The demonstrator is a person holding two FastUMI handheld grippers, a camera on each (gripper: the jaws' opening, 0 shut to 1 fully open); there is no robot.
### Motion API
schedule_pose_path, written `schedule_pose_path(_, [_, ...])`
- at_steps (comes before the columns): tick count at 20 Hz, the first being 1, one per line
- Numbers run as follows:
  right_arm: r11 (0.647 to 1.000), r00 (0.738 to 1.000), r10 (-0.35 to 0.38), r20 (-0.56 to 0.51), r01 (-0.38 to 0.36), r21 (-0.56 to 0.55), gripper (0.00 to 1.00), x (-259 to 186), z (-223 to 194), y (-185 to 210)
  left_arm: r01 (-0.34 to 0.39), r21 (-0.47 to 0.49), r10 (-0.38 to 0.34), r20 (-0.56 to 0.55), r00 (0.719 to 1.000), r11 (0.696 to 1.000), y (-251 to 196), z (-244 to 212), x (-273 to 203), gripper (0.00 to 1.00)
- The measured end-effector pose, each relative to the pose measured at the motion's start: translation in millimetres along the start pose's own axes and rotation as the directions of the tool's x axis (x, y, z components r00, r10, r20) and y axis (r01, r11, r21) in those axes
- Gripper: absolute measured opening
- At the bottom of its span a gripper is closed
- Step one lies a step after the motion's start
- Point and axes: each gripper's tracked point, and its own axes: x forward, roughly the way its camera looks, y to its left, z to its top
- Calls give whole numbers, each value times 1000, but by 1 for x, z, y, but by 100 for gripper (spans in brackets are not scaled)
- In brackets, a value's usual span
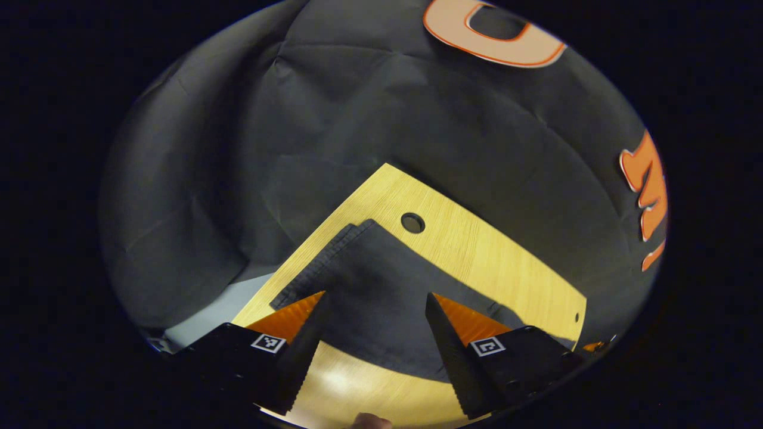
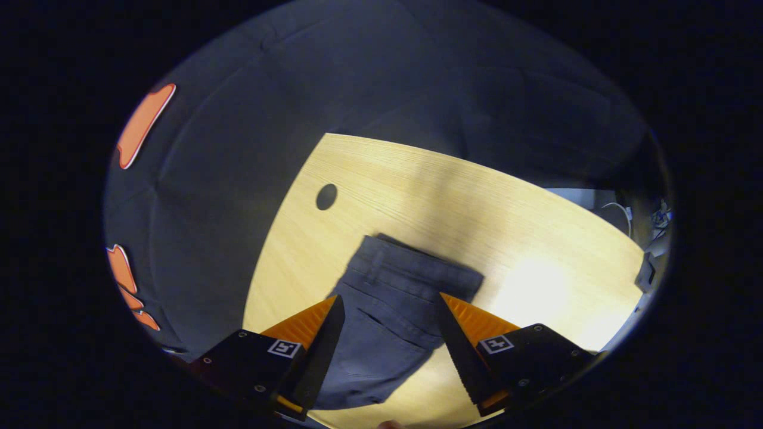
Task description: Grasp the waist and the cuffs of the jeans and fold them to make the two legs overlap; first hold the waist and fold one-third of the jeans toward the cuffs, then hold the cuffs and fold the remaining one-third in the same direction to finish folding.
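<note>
The jeans (image 2: pixel 387 310) lie flat on the table (image 2: pixel 477 196). In the right gripper view the waist end with its band and a back pocket points away from the camera, toward the round hole (image 2: pixel 326 196) in the tabletop. In the left gripper view the cuffs (image 1: pixel 325 256) sit near the table's far edge, close to that same kind of hole (image 1: pixel 412 223), and two hem layers seem stacked there, so the legs look already overlapped (I judge this from the doubled edge only).

The left gripper (image 1: pixel 375 310) hangs above the cloth with its jaws spread and nothing between them. The right gripper (image 2: pixel 390 310) is likewise released, poised over the waist region and holding nothing.

Risks from here, as I judge them:

- A pinch that catches only the top layer at waist or cuffs would peel the legs apart and undo the overlap.
- The cuffs lie close to the table edge; a drag toward that side could slide the hem off it.
- Denim is stiff and heavy, so a shallow bite at the band may slip when lifted, dropping the fold short of one-third.
- If the two grippers lift unevenly, the fold line would run skewed and the stack end up crooked.
- The glare on the tabletop could hide the cloth's near edge.
</note>
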Motion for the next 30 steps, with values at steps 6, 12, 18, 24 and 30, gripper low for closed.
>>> schedule_pose_path(6, [998, 996, -37, -77, 41, 44, 97, 19, -13, -32, 15, -30, -16, -51, 999, 999, 2, -46, -38, 97])
schedule_pose_path(12, [998, 994, -60, -93, 60, -7, 97, 49, -17, -28, -15, -25, 13, -56, 998, 1000, 5, -83, -74, 94])
schedule_pose_path(18, [983, 993, -110, -47, 101, -152, 75, 59, -16, -28, -21, -61, 17, -63, 998, 998, 8, -119, -96, 97])
schedule_pose_path(24, [999, 994, 32, -102, -36, -39, 20, 64, -26, -17, -33, -101, 23, -95, 995, 994, 14, -142, -98, 97])
schedule_pose_path(30, [995, 995, 95, -37, -96, -41, 20, 30, -22, 11, 10, -89, -17, -75, 997, 996, 10, -138, -102, 97])
